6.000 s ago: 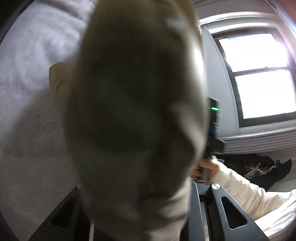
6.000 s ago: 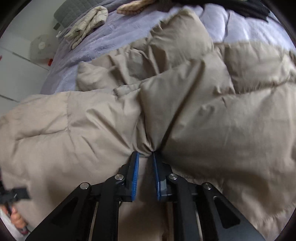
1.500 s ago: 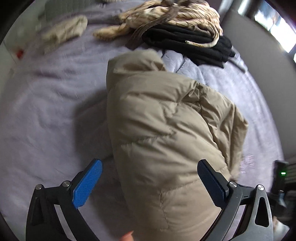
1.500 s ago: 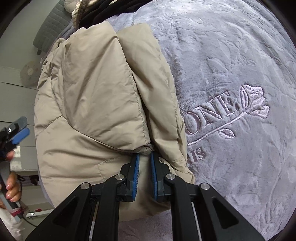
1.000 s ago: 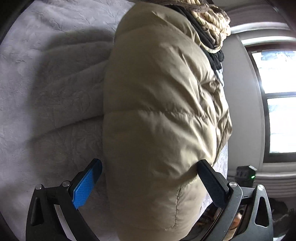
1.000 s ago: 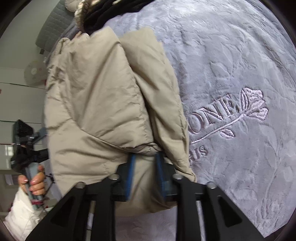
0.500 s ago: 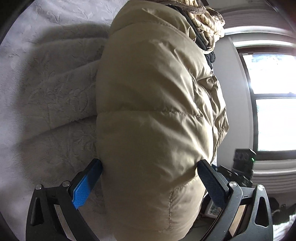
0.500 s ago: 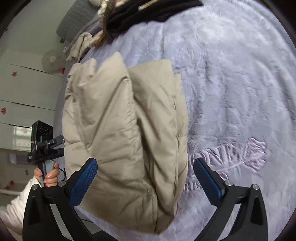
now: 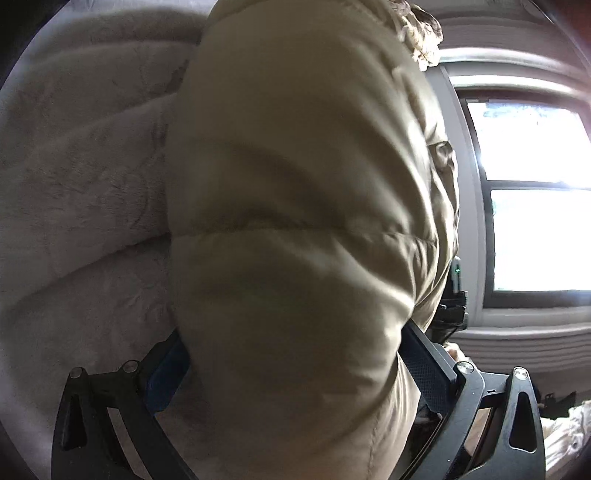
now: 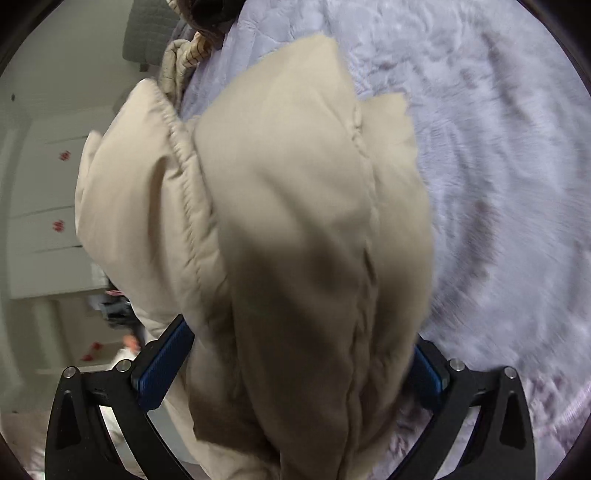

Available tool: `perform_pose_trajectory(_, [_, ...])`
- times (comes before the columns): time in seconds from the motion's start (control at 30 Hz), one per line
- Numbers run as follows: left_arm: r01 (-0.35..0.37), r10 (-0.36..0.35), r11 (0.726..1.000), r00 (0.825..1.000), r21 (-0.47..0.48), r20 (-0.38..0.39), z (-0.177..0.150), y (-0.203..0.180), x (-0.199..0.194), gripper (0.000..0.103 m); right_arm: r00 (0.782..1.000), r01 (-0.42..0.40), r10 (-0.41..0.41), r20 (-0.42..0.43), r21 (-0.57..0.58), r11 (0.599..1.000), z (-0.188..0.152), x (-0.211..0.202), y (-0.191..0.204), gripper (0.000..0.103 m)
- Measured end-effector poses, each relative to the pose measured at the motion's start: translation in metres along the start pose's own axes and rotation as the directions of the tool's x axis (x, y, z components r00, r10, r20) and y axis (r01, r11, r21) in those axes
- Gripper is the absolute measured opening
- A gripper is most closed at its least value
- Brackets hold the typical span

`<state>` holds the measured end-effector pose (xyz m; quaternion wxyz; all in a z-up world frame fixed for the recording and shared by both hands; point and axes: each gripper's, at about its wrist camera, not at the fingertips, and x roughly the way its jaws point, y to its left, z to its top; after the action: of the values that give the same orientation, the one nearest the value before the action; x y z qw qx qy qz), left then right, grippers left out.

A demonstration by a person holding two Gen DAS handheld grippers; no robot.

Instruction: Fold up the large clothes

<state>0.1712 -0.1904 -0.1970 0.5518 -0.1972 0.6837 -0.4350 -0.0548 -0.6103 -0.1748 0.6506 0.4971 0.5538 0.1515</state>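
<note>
A folded beige puffer jacket (image 9: 295, 229) fills the middle of the left wrist view and lies on the lilac plush blanket (image 9: 85, 206). My left gripper (image 9: 295, 369) is wide open with the jacket's end bulging between its blue pads, touching both. In the right wrist view the same jacket (image 10: 280, 229) sits between the wide-open fingers of my right gripper (image 10: 291, 365), its bulk reaching back over the mount. The blanket (image 10: 498, 177) lies to its right. Neither gripper is clamped shut.
A pile of patterned and black clothes (image 10: 207, 22) lies beyond the jacket's far end. A bright window (image 9: 535, 192) is at the right of the left wrist view. White cupboards (image 10: 40, 206) stand to the left of the bed.
The right gripper let go of the jacket's edge and opened wide. Both grippers then pushed in around the jacket's ends, which now fill the gaps between their fingers.
</note>
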Motion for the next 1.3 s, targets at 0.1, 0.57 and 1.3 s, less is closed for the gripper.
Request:
perform_pose_trajectory(0.1, [0.004, -0.004, 1.0, 1.0, -0.01, 0.003, 0.001, 0.002, 0.008, 0.103, 0.999, -0.045, 0.045, -0.005, 0.0, 0.999, 0.007, 0.011, 0.002, 0.103])
perform_pose_trajectory(0.57, [-0.067, 0.065, 0.997, 0.996, 0.041, 0.066, -0.002, -0.038, -0.014, 0.082, 0.996, -0.086, 0.085, 0.015, 0.1, 0.991, -0.005, 0.01, 0.019, 0.068])
perform_pose_trajectory(1.3, [-0.134, 0.121, 0.99, 0.97, 0.047, 0.212, 0.003, 0.081, -0.274, 0.082, 0.993, -0.107, 0.11, 0.034, -0.062, 0.992, -0.031, 0.231, 0.212, 0.054])
